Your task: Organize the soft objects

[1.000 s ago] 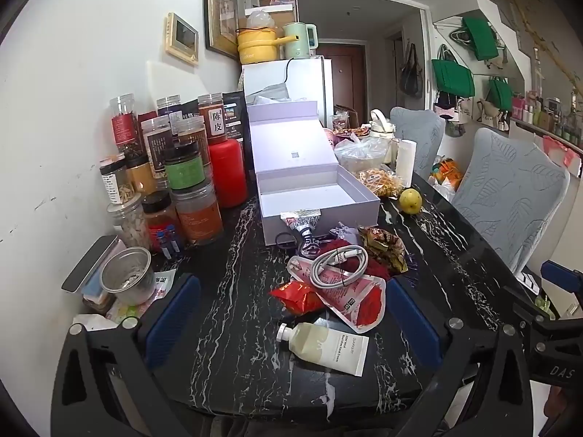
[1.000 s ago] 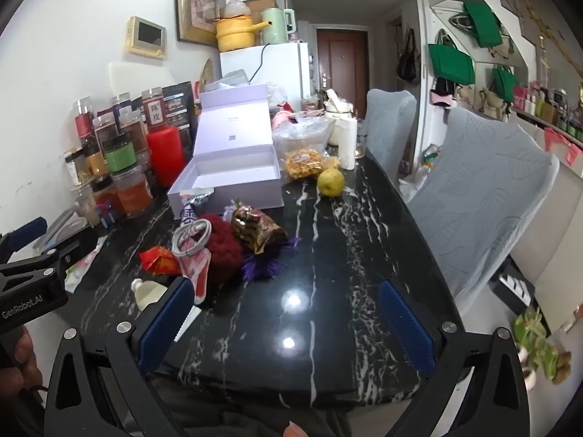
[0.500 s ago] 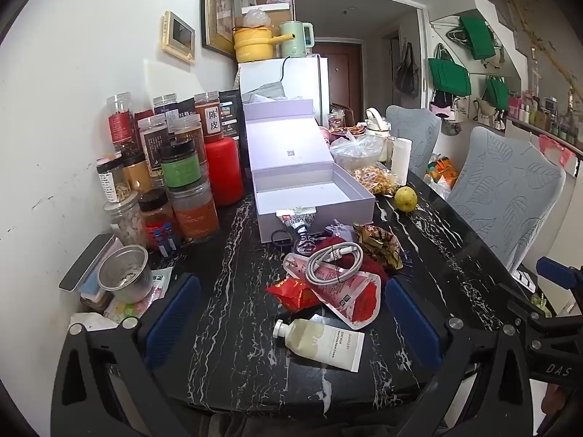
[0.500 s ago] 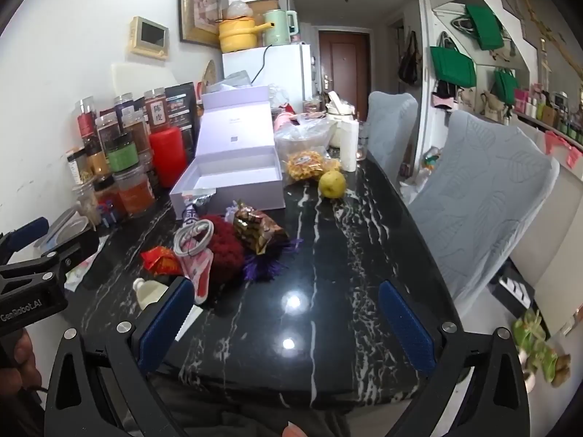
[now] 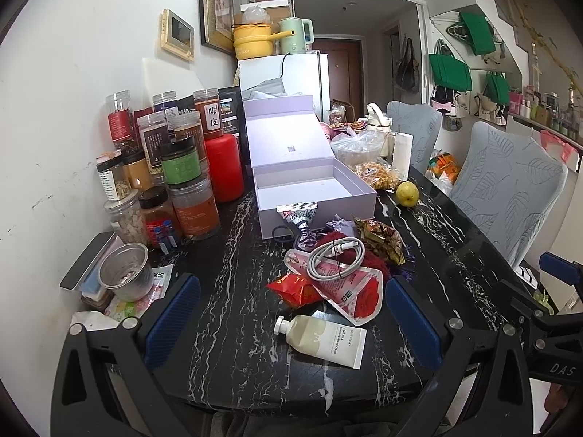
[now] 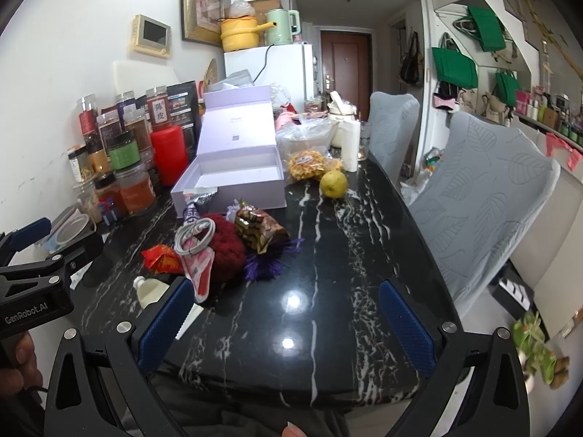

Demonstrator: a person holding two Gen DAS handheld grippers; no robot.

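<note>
Both my left tongs (image 5: 291,322) and right tongs (image 6: 286,322) gape wide, empty, over the black marble tabletop (image 6: 328,273); one open lilac cardboard box (image 5: 313,189), one cream tube (image 5: 324,338).

We see our left gripper (image 5: 291,318) with black frame, blue ribbed pads (image 5: 171,318), silver screws, our right gripper (image 6: 286,322) alike, "GenRobot.AI" printed white beside the table (image 6: 328,255).

Home dining rm – marble table (image 5: 233,313), fridge (image 5: 302,76), spice jars (image 5: 182,167), covered chairs (image 6: 484,196)
</note>
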